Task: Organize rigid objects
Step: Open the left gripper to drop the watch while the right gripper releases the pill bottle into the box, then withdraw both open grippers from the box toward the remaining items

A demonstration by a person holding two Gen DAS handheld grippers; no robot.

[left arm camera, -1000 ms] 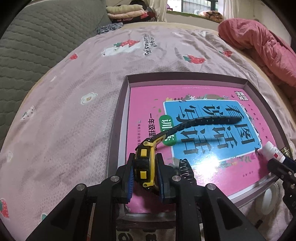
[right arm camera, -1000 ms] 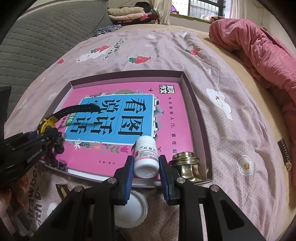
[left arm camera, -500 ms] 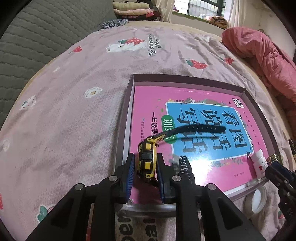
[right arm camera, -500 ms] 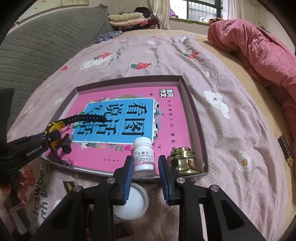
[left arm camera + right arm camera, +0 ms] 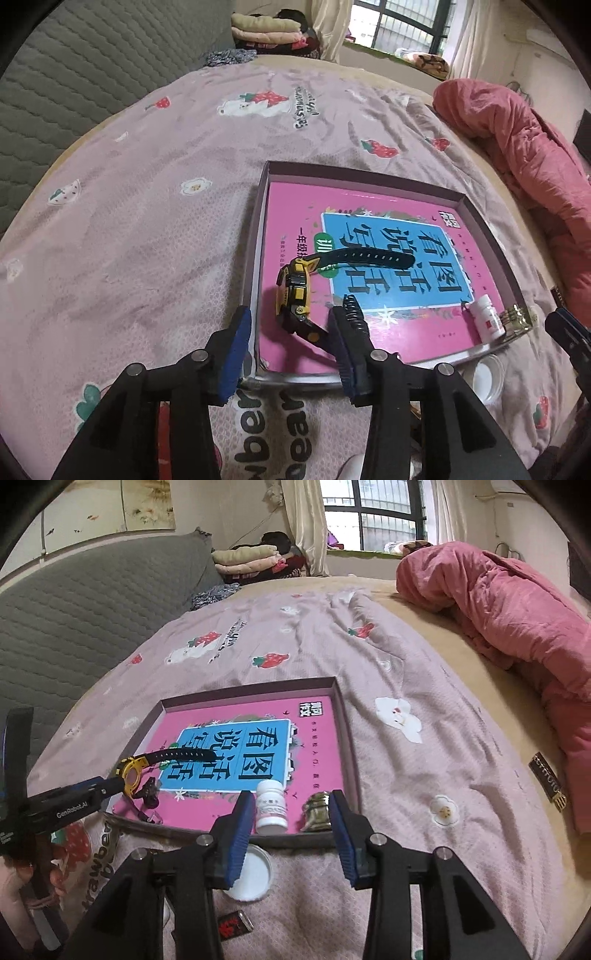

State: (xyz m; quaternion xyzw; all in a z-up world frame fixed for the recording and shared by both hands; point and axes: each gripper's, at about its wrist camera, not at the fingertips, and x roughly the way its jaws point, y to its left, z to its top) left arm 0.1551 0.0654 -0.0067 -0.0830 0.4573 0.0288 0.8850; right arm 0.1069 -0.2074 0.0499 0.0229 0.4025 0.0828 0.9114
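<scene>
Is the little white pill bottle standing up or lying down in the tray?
Standing upright: the white pill bottle rests on its base on the pink book, cap up.

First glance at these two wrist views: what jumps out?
The bright pink book with the blue title panel, lying in a shallow box on the bedspread. A yellow-and-black watch sits on its near left corner between the left gripper's opening jaws, untouched. A white pill bottle and a brass piece stand at the near right, before the opening right gripper.
</scene>
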